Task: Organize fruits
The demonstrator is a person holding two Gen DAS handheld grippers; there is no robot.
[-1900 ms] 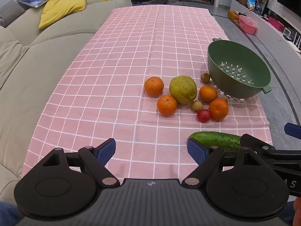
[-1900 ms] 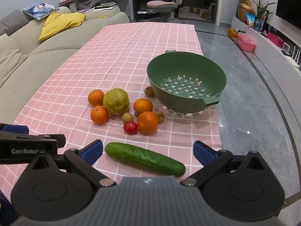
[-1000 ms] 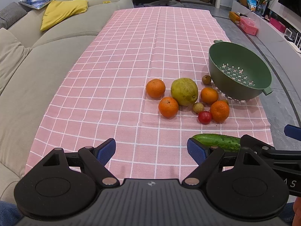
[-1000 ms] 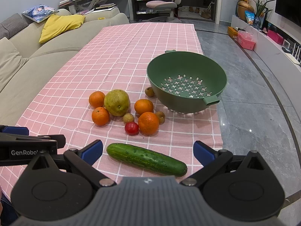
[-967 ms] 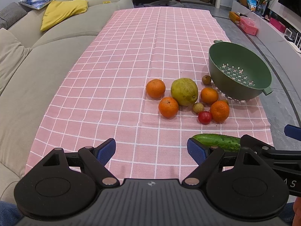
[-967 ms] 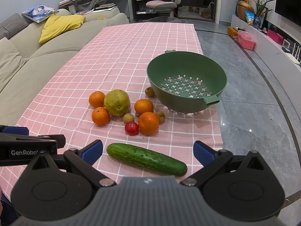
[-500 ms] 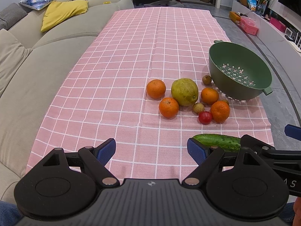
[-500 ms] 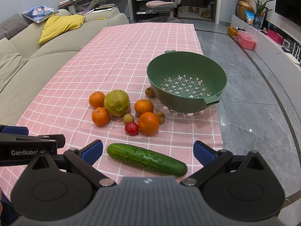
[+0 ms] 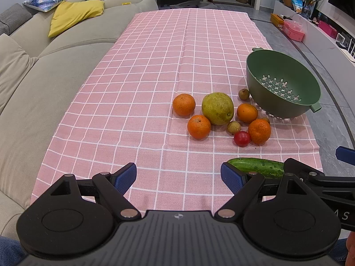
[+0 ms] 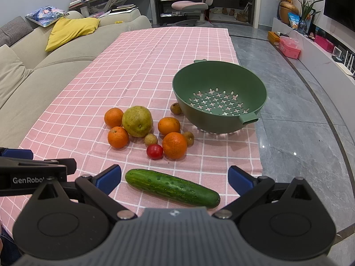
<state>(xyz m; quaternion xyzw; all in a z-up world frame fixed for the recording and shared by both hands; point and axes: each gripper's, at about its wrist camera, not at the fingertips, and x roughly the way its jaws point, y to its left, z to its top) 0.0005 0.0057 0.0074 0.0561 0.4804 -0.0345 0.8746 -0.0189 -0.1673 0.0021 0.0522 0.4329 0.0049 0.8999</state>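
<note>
A cluster of fruit lies on the pink checked cloth [image 9: 142, 102]: several oranges [image 10: 174, 145], a big yellow-green pear [image 10: 137, 121], a red tomato [image 10: 154, 151] and small brown fruits [image 10: 150, 139]. A green colander [image 10: 218, 93] stands empty just right of them. A cucumber [image 10: 172, 187] lies nearest, in front of my right gripper [image 10: 174, 179], which is open with nothing between its fingers. My left gripper [image 9: 178, 174] hovers open over bare cloth at the near edge, left of the cucumber [image 9: 255, 167].
A grey sofa [image 9: 33, 71] with a yellow cushion [image 9: 75, 14] runs along the table's left side. Grey floor [image 10: 299, 122] lies to the right, past the cloth's edge. A low white shelf with boxes [image 10: 289, 47] lines the far right wall.
Both grippers have stayed open and nearly still; the views have only drifted slightly. No fruit has moved.
</note>
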